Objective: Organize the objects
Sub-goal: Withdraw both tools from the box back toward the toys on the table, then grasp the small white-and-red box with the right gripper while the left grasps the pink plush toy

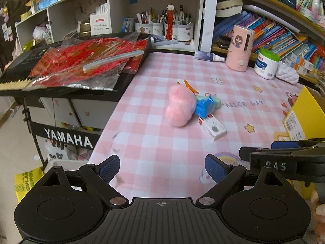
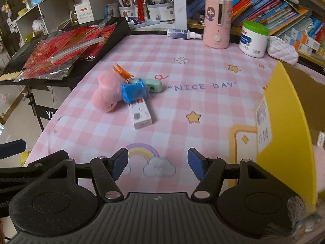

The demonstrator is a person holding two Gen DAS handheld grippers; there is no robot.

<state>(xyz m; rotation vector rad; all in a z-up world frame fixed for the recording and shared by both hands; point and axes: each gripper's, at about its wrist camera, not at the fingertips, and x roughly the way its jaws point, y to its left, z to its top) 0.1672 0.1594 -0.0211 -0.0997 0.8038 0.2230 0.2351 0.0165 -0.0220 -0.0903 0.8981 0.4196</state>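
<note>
while the left gripper (image 1: 162, 167) hangs with its jaws apart and empty, the pile of pink plush toy (image 1: 179, 106), blue packet (image 1: 205, 106) and white box (image 1: 213, 128) lies ahead, slightly right, well apart.

from the right wrist, the right gripper (image 2: 158, 165) is likewise spread and empty; the white box (image 2: 141, 113) lies ahead-left, its long axis running roughly away from the jaws, the yellow carton (image 2: 284, 109) close on the right. neither arm looks clearly nearer.

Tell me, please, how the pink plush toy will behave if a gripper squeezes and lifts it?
The pink plush toy looks fluffy, so it will probably compress and feel light. It leans against the blue wrapped item and the orange clip, so lifting may disturb them. Its rounded shape might roll slightly if pushed.
</note>
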